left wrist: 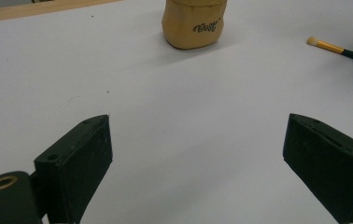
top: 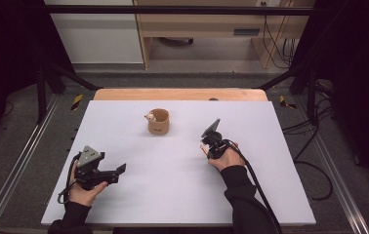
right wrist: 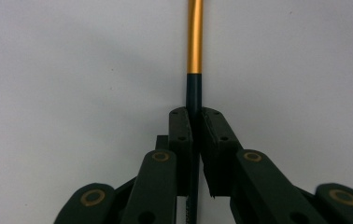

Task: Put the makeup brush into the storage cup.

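Right gripper (right wrist: 194, 122) pinches a brush (right wrist: 194, 56), black handle, gold ferrule, just above the table (top: 173, 195). Left gripper (left wrist: 198, 154) gapes wide; its view catches the pale tip and tan cup (left wrist: 194, 25).

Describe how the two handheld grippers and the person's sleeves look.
Both grippers are black. The left gripper carries a grey three-cornered plate on top; the right gripper trails a black cable. Brass-coloured rings mark the joints, and the flat fingers are matte black. Both sleeves are black.

cup (top: 158, 122) sole obstacle, table centre-back | white tabletop (top: 173, 185) elsewhere open
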